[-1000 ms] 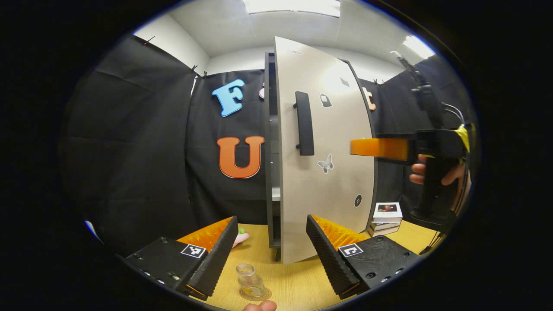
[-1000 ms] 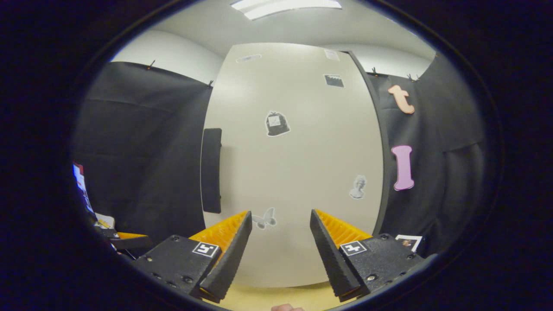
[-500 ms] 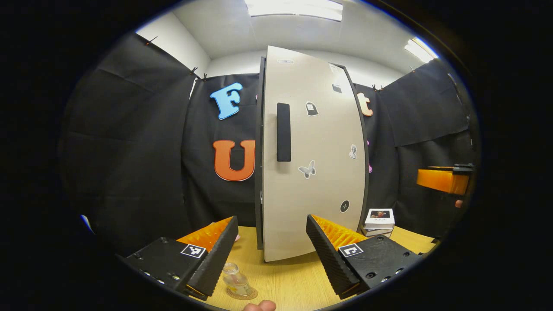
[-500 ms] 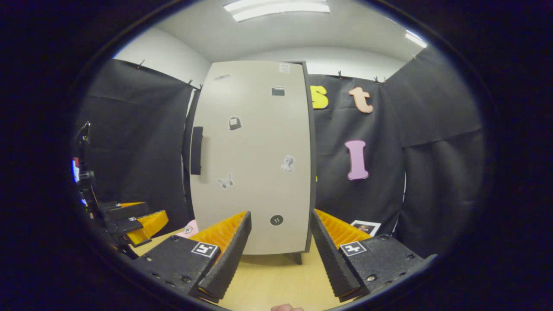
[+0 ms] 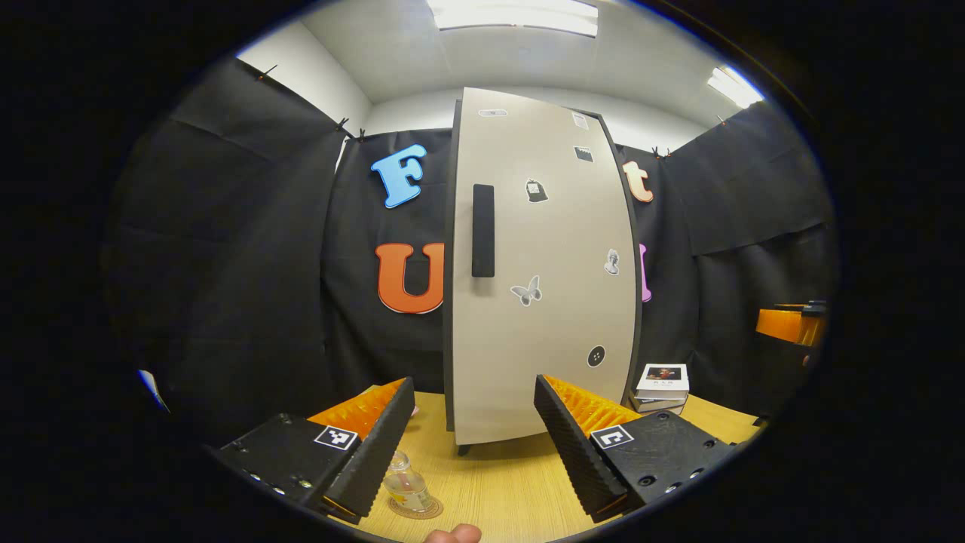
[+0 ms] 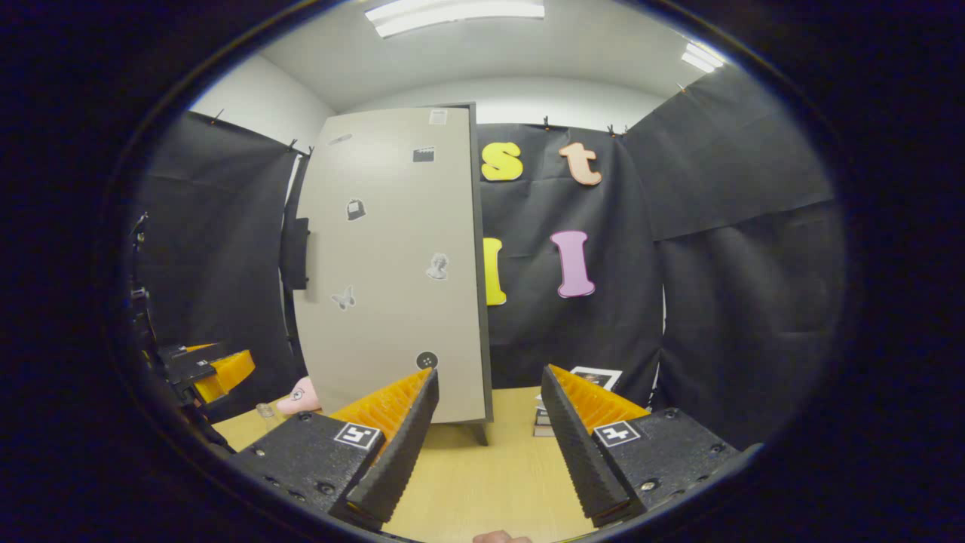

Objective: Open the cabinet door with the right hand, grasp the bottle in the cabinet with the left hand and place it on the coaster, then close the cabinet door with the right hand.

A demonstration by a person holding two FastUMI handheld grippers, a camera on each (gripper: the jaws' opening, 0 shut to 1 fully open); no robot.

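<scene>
A tall cabinet stands on the wooden table, its pale door (image 5: 543, 279) flush against the frame, with a black handle (image 5: 482, 230) at its left edge. The same door (image 6: 392, 271) appears in the right gripper view. A small clear bottle (image 5: 405, 484) stands upright on a round coaster (image 5: 416, 509) beside my left gripper's (image 5: 471, 445) fingers. That gripper is open and holds nothing. My right gripper (image 6: 488, 437) is open too, back from the cabinet with nothing between its fingers. It shows again at the far right edge of the left gripper view (image 5: 788, 324).
A short stack of books (image 5: 662, 385) lies right of the cabinet, also visible in the right gripper view (image 6: 562, 407). A pink soft toy (image 6: 299, 396) lies left of the cabinet. The wooden table (image 5: 505, 490) runs toward me.
The cabinet door swung from ajar to flush with the frame. My right gripper pulled back and away from the door. The left gripper view shifted slightly, with the bottle still on the coaster.
</scene>
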